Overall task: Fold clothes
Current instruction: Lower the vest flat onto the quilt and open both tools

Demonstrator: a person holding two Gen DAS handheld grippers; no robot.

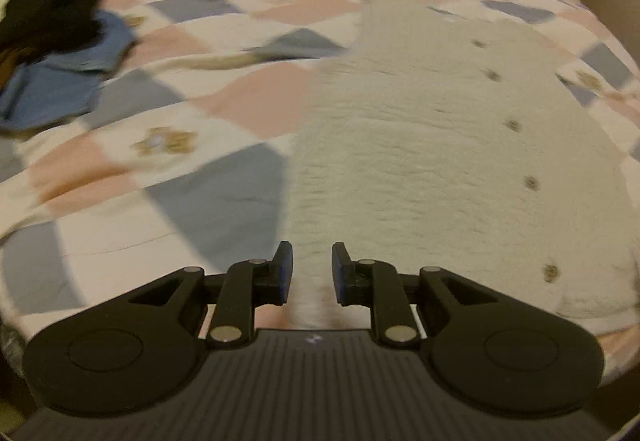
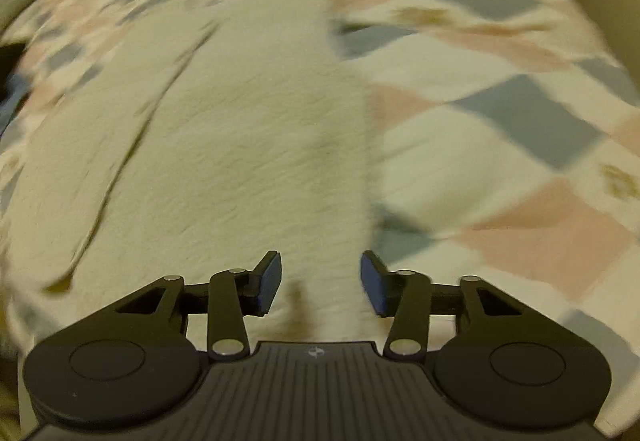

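While you held the left hand-held gripper (image 1: 312, 273) and the right hand-held gripper (image 2: 320, 283) released and empty, the cream garment (image 1: 440, 161) lay flat on the bed (image 1: 240, 21) just below both, its length running away from you. Each side edge had free quilt beside it; other clothes (image 1: 60, 53) lay far left.

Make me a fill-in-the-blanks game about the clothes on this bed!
1. The cream garment has a row of small brown ____ down it.
2. The bedcover has a pattern of pink, grey and cream ____.
3. The blue garment lies beside a ____ one.
4. Both the left gripper and the right gripper hold ____.

Missing words: buttons; diamonds; black; nothing
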